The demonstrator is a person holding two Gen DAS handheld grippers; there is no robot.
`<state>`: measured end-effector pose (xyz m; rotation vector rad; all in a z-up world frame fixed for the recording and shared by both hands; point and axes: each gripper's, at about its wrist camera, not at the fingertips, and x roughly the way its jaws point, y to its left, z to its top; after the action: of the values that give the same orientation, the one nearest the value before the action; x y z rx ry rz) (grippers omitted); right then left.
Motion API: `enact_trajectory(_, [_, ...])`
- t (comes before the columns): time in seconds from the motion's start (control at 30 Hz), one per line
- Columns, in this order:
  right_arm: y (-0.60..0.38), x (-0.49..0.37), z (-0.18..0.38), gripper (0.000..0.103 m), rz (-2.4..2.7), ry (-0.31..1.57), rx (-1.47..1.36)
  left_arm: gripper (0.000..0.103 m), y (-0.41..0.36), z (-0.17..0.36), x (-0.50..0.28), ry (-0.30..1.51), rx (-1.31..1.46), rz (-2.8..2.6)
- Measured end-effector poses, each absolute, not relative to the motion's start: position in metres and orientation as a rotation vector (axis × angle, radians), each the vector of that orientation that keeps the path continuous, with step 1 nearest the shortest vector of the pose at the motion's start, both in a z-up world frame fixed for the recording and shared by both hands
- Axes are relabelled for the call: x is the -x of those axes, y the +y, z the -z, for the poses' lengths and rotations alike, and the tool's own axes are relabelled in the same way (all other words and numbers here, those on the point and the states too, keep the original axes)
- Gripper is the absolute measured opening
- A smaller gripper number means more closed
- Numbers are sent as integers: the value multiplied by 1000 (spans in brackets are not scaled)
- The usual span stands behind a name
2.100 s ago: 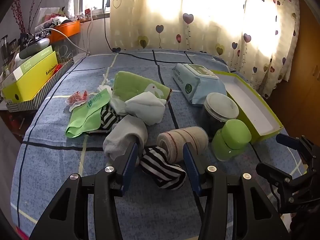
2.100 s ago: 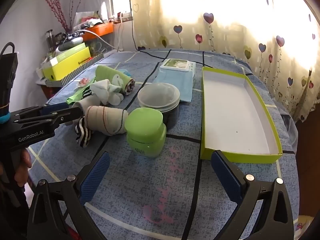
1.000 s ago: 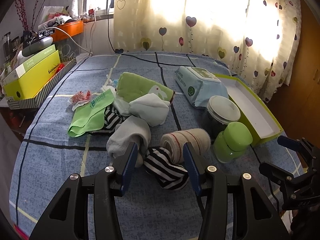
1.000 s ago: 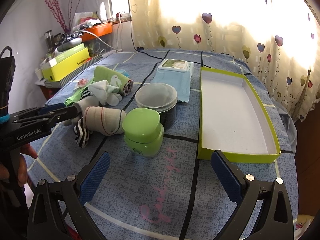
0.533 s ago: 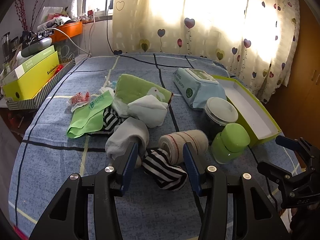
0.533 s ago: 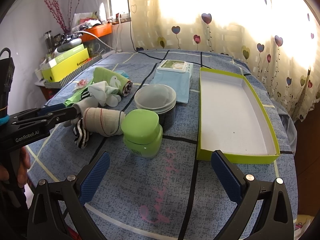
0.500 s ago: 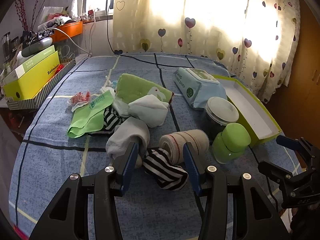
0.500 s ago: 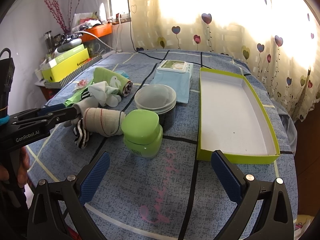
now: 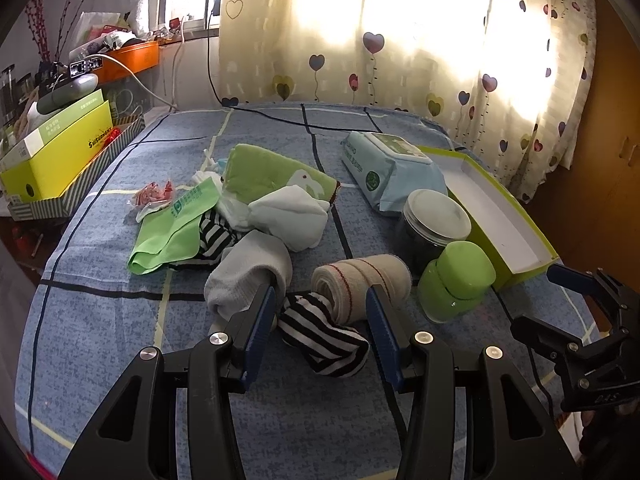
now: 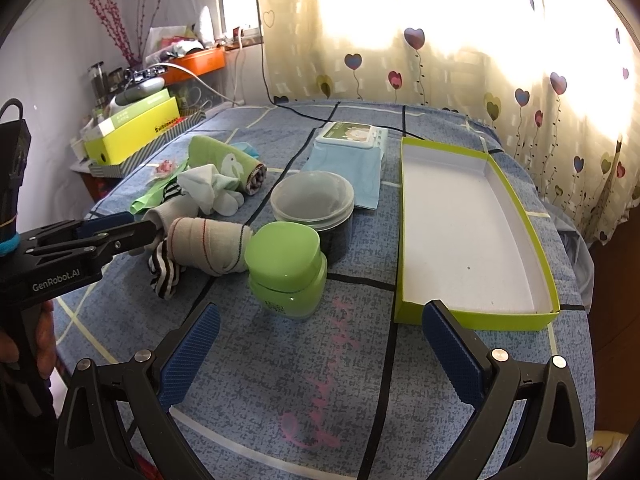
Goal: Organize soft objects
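Note:
A pile of soft things lies on the blue cloth. A black-and-white striped sock (image 9: 324,334) lies between the fingers of my left gripper (image 9: 320,304), which is open and just above it. A beige rolled sock (image 9: 362,286) lies by the right finger, a grey sock (image 9: 250,274) by the left. Behind are a white sock (image 9: 290,216), a green towel roll (image 9: 272,174) and a green cloth (image 9: 174,226). My right gripper (image 10: 318,330) is open and empty, low over the near cloth, before the green jar (image 10: 286,270). The empty lime tray (image 10: 474,224) lies on the right.
A clear-lidded dark jar (image 10: 314,208) stands behind the green jar. A wipes pack (image 10: 348,152) lies behind it. A yellow box (image 9: 56,148) in a striped tray sits at the far left. A black cable (image 9: 288,120) crosses the far cloth. A heart-patterned curtain hangs behind.
Both grippers have stayed almost still. The left gripper has drifted slightly about the striped sock. Nothing was taken hold of.

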<state>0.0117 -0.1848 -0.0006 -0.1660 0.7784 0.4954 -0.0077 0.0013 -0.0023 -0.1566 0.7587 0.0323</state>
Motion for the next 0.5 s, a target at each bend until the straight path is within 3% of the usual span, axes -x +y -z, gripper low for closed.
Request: enact_trajectory(0.5, [-185,-13,-2,102,-494,774,162,49,0,2,8,758,158,-24])
